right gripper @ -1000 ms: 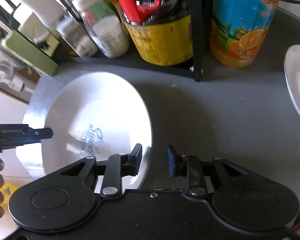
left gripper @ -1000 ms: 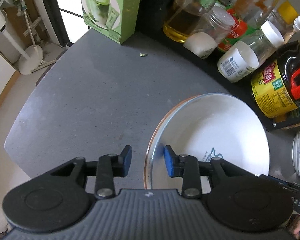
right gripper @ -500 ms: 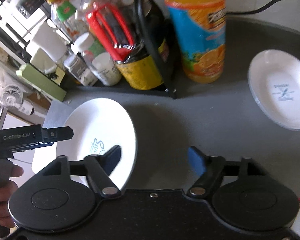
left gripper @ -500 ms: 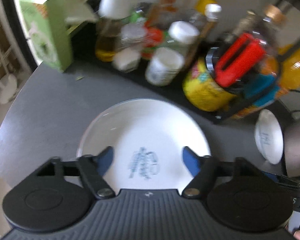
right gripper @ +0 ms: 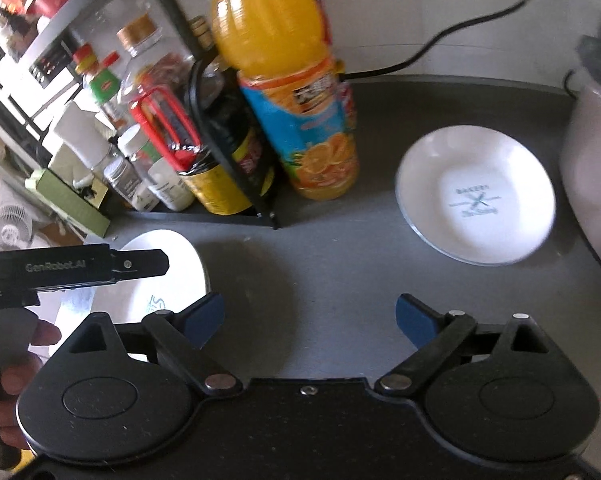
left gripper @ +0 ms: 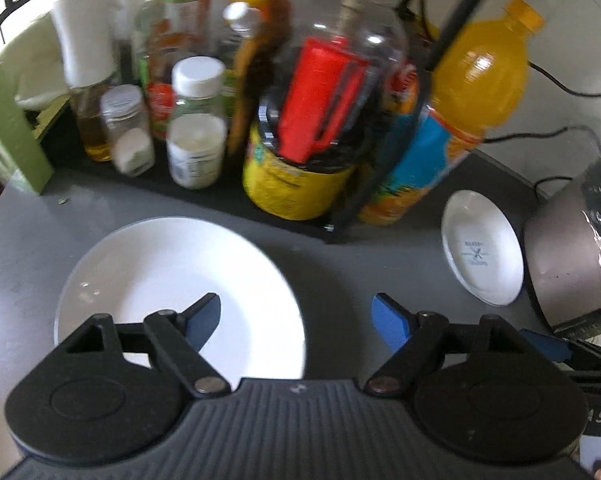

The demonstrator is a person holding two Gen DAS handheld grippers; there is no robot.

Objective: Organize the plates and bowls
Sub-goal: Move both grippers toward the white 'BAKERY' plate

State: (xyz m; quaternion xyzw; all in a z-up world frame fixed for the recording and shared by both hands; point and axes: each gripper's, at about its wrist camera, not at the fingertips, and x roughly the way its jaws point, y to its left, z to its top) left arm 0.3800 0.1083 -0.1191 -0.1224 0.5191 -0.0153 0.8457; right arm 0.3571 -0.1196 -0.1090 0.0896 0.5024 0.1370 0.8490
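Change since a second ago: both tongs have let go of the large plate (left gripper: 172, 280) and pulled back and up from it. Earlier each pair pinched the plate's rim, one on either side; now the plate lies flat on the grey counter (left gripper: 340, 272), free of both.

Meaning for the task: the large plate appears set down in its place, in front of the rack of bottles and jars (left gripper: 204, 128). That step looks finished. The likely next item is the small dish (right gripper: 476, 196), which sits well apart to the right, between the orange juice bottle (right gripper: 292, 80) and the metal pot (left gripper: 568, 256).

Left tongs (left gripper: 296, 320): jaws have just been opening and now stand wide. Nothing between them. The left pad hangs over the plate's near part without visible contact; the right pad is over bare counter.

Right tongs (right gripper: 308, 316): jaws have just been opening and stand wide. Nothing between them, only bare counter beneath. They touch nothing.

Small dish: upright on the counter, printed mark in its middle, close to the pot's side. Whether it is one dish or a stack, the views do not settle.
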